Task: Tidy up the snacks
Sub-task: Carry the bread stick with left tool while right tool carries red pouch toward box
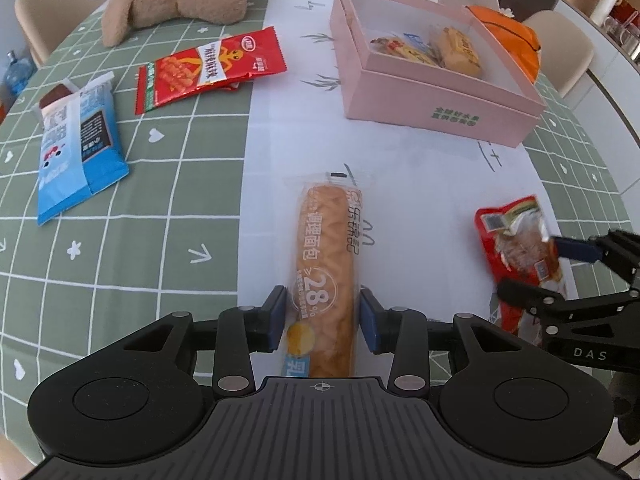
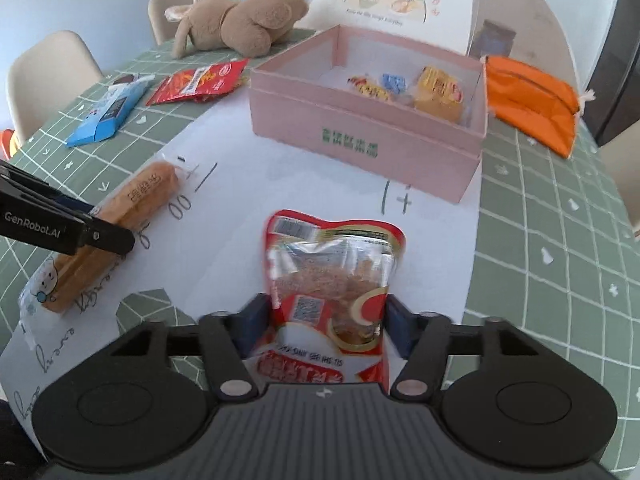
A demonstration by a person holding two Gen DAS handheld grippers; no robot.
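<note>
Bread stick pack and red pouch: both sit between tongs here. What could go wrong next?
1. The left tongs straddle the long bread pack near one end, pads not clearly pressing; lifted so, it could droop or slip.
2. The right tongs flank the red pouch at its crinkly lower part; the film may buckle and slide out.
3. The pink box already holds snacks on one side, so a long pack may catch its rim.

On the table (image 1: 120,280), the bread packet (image 1: 324,264) lies before the box (image 1: 436,108); two snack packets (image 1: 208,68) lie left of the box.
</note>
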